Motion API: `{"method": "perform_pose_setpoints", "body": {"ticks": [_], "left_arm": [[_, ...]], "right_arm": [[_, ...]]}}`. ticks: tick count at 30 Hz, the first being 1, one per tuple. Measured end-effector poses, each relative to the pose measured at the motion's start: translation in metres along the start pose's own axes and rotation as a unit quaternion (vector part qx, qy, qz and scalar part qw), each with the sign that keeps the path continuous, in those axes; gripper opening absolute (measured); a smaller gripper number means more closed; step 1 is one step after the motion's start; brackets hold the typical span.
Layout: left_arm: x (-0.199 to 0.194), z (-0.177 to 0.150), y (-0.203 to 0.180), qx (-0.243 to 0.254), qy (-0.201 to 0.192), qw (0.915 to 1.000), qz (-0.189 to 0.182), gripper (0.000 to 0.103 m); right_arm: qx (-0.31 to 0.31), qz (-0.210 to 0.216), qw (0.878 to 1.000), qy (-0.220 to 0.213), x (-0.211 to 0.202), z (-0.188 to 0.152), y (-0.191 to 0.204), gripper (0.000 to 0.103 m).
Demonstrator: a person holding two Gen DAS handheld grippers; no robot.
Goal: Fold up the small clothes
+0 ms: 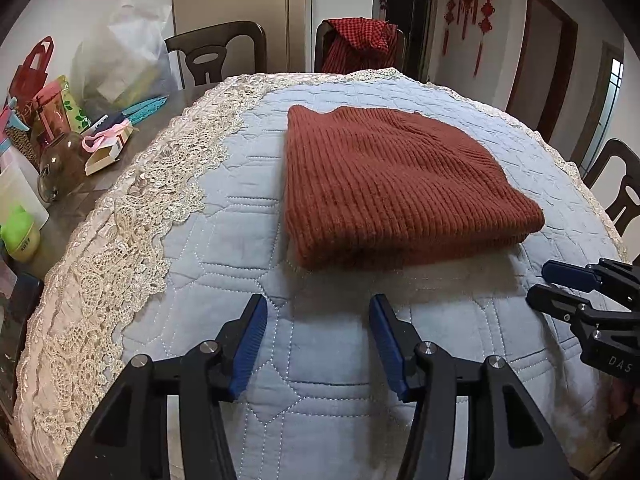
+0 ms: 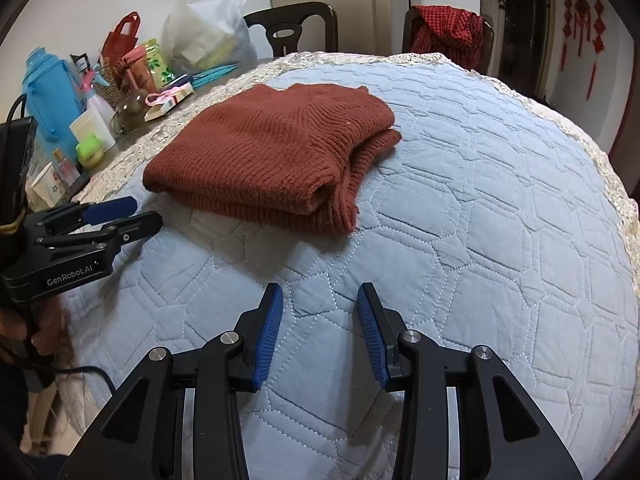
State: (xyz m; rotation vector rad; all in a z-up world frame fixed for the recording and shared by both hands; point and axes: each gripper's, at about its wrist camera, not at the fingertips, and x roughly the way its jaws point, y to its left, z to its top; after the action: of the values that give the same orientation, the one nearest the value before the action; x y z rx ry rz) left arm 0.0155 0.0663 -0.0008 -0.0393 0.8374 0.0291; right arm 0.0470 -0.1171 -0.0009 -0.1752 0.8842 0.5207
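The rust-brown ribbed knit sweater (image 1: 396, 184) is seen lying folded into a thick rectangular stack on the pale blue quilted cover (image 1: 240, 240). In the left wrist view it is placed at 12 to 1 o'clock of the frame; in the right wrist view it sits at 11 o'clock. Several layers are visible at the near edge, and a rolled fold with a loose hem is shown at its 4 o'clock corner in the right view. The fold is judged largely complete.

Handling, as judged: the knit is soft and limp, moderately bulky, not slippery, not fragile. Layers are expected to slide apart if only the top one is pinched. A hold is best taken at the near folded edge, with all layers pinched together at two well-separated points.

The left gripper (image 1: 318, 300) is held just short of the sweater's near edge, fingers spread wide, nothing held. The right gripper (image 2: 320, 292) is held over bare quilt at 6 o'clock, near the sweater but apart from it, fingers also parted and empty.

A lace border (image 1: 132, 216) is noted around the quilt. Clutter at 9 to 10 o'clock is recorded: a glass jar (image 1: 60, 168), a white plastic bag (image 2: 208, 28), a blue thermos (image 2: 52, 92). A red checked cloth (image 1: 360, 44) is draped on a chair at 12 o'clock.
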Motion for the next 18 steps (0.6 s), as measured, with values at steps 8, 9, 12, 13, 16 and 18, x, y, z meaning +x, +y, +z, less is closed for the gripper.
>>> {"method": "perform_pose_setpoints", "body": {"ticks": [8,9,12,13,16,18], "left_arm": [[-0.0004,-0.0024,-0.0026,0.000,-0.005,1.0000,0.004,0.059],[-0.0004,-0.0024,-0.0027,0.000,-0.005,1.0000,0.004,0.059],[-0.0003,-0.0023,-0.0027,0.000,-0.005,1.0000,0.005,0.059],[-0.0004,-0.0022,-0.0030,0.001,-0.005,1.0000,0.005,0.059],[-0.0004,-0.0021,-0.0033,0.001,-0.006,1.0000,0.006,0.059],[-0.0004,-0.0021,-0.0032,0.001,-0.006,1.0000,0.006,0.059]], "right_arm": [[-0.001,-0.001,1.000,-0.002,-0.0002,-0.0011,0.0009,0.041],[0.000,0.000,1.000,-0.002,-0.0003,-0.0013,0.0008,0.041],[0.002,0.004,1.000,-0.002,-0.0012,-0.0005,0.0002,0.041],[0.003,0.005,1.000,-0.002,-0.0013,-0.0004,-0.0002,0.041],[0.003,0.005,1.000,-0.002,-0.0012,-0.0006,0.0000,0.041],[0.001,0.003,1.000,-0.002,-0.0008,-0.0005,0.0005,0.041]]}}
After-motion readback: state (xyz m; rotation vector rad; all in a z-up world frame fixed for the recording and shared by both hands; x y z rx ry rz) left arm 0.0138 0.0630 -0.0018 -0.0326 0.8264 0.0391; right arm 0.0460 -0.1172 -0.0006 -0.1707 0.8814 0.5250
